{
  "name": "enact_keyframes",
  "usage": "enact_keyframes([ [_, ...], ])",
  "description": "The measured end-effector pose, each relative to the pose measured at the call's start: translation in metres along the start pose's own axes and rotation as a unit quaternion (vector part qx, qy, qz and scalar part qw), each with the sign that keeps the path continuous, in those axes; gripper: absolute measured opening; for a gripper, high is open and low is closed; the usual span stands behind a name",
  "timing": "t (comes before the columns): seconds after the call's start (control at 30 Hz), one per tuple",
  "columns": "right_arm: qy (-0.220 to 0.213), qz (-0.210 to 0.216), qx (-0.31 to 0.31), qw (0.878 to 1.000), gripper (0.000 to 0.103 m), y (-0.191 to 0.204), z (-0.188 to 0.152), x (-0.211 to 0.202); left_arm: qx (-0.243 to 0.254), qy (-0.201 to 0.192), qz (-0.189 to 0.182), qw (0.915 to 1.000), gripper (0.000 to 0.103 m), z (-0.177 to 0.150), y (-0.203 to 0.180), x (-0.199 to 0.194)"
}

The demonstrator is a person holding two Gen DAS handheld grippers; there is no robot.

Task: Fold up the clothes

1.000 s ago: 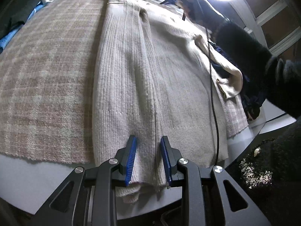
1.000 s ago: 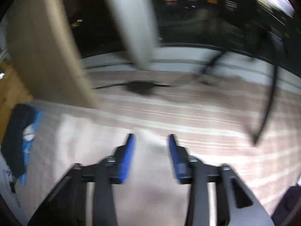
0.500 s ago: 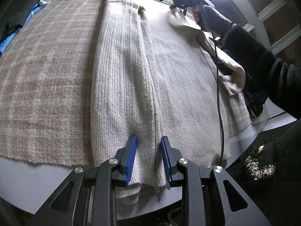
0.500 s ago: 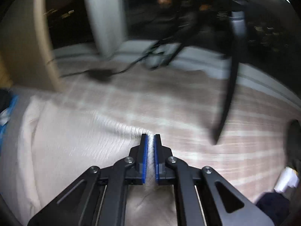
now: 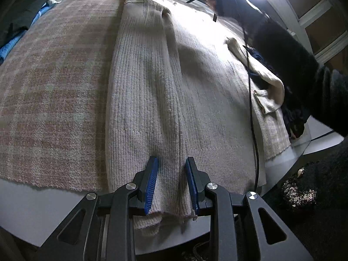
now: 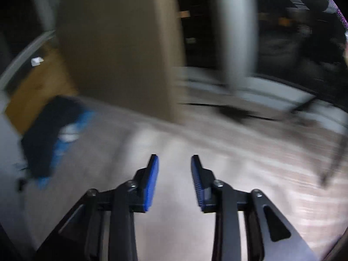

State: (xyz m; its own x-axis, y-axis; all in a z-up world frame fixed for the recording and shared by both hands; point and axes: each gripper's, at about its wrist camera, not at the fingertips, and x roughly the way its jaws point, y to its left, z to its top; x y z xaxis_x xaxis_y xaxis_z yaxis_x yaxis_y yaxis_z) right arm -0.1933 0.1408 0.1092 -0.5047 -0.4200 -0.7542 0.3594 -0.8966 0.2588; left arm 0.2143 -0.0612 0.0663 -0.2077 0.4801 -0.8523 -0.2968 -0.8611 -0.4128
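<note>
The cream ribbed sweater [image 5: 165,100] lies lengthwise straight ahead of the left gripper [image 5: 171,182], its long axis running away toward the collar at the far end. That gripper's narrow jaws pinch a ridge of the near hem. The right gripper [image 6: 175,182], blurred, hangs over the far part of the pale knit, jaws opening with nothing between them, so the left is nearer the hem.
</note>
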Motion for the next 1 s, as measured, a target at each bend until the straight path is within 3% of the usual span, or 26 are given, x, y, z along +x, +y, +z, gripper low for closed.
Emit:
enact_keyframes([
  [0.07,0.022,0.030,-0.019,0.999,0.015,0.029,0.001,0.020,0.000,-0.002,0.003,1.0000,0.025,0.000,-0.001,0.000],
  [0.1,0.039,0.023,-0.028,0.999,0.013,0.036,0.001,0.036,0.000,-0.003,0.004,1.0000,0.025,-0.001,-0.001,0.000],
  [0.2,0.096,-0.082,-0.049,0.991,0.000,0.037,-0.003,0.087,0.006,-0.007,0.013,0.9999,0.025,-0.002,-0.005,0.000],
  [0.33,0.093,-0.056,0.004,0.994,0.000,0.029,0.004,0.063,0.018,-0.008,0.027,0.9994,0.025,-0.007,-0.013,-0.008],
  [0.43,0.087,0.007,0.017,0.996,0.003,0.035,-0.004,0.019,0.009,-0.044,0.036,0.9984,0.025,-0.013,-0.012,-0.033],
  [0.53,0.101,0.059,-0.007,0.993,0.003,0.051,-0.029,-0.017,-0.007,-0.065,0.044,0.9969,0.025,-0.019,-0.007,-0.048],
  [0.67,0.145,0.090,-0.048,0.984,0.003,0.072,-0.081,-0.024,0.004,-0.052,0.051,0.9973,0.025,-0.025,-0.012,-0.037],
  [0.8,0.185,0.070,-0.064,0.978,0.004,0.079,-0.122,-0.004,0.032,-0.018,0.056,0.9977,0.025,-0.036,-0.022,-0.009],
  [0.93,0.153,0.106,-0.001,0.982,0.004,0.054,-0.118,-0.053,0.044,-0.018,0.064,0.9968,0.025,-0.038,-0.035,-0.025],
  [1.0,0.099,0.107,0.015,0.989,0.008,0.032,-0.114,-0.108,0.041,-0.038,0.064,0.9964,0.025,-0.038,-0.036,-0.042],
])
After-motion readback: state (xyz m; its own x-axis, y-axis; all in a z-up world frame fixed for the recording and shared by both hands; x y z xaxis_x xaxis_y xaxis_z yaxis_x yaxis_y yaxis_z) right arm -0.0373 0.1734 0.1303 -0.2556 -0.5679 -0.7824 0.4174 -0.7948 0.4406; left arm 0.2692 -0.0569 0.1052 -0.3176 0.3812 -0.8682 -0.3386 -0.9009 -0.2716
